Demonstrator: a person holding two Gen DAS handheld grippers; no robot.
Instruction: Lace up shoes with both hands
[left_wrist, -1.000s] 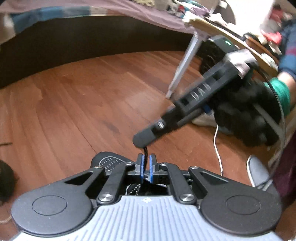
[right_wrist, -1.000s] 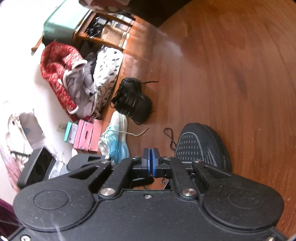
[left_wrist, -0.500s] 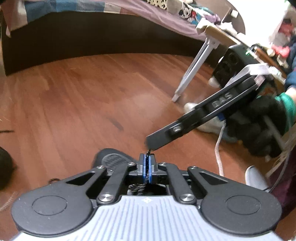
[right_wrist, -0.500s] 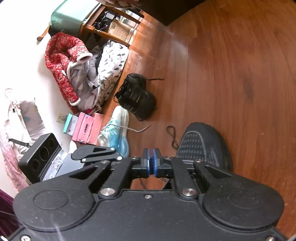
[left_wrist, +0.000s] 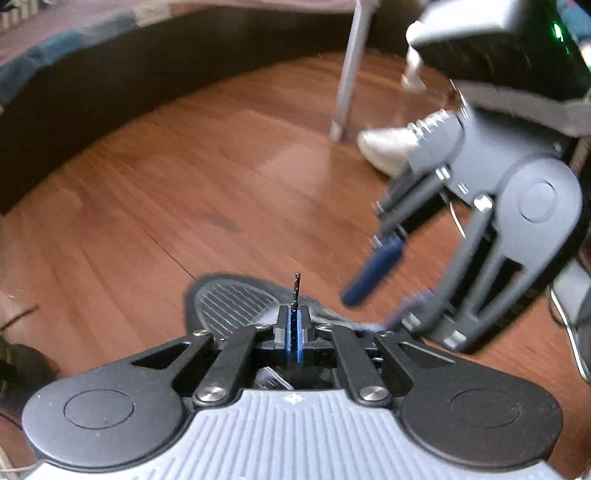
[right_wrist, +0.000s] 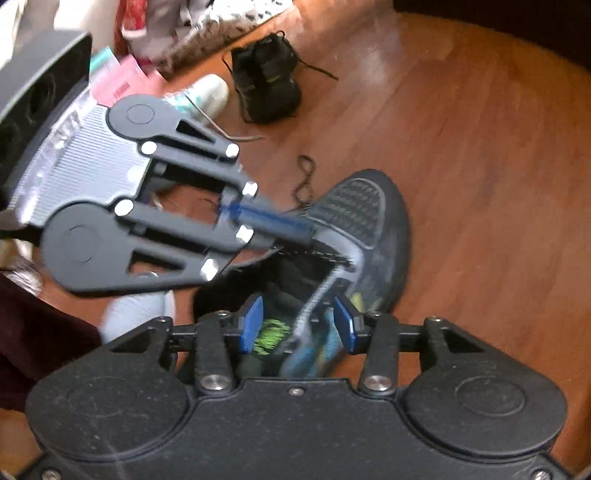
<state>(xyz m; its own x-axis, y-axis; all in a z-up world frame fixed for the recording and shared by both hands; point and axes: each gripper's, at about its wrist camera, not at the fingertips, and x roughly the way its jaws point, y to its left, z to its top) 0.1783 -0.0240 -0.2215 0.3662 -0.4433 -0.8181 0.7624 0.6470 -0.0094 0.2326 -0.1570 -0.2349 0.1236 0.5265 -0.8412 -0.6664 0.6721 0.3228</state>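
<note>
The left claw (left_wrist: 294, 325) is pressed together on the stiff tip of the black lace (left_wrist: 296, 285), which stands up just ahead of its pads, while the right claw (right_wrist: 297, 325) is spread directly above the open throat of the dark shoe (right_wrist: 373, 221) on the floor. The lace is judged light, limp and thin, so the rigid tip is the place to take hold; the shoe upper is soft. No legible writing or brand shows on lace or shoe
</note>
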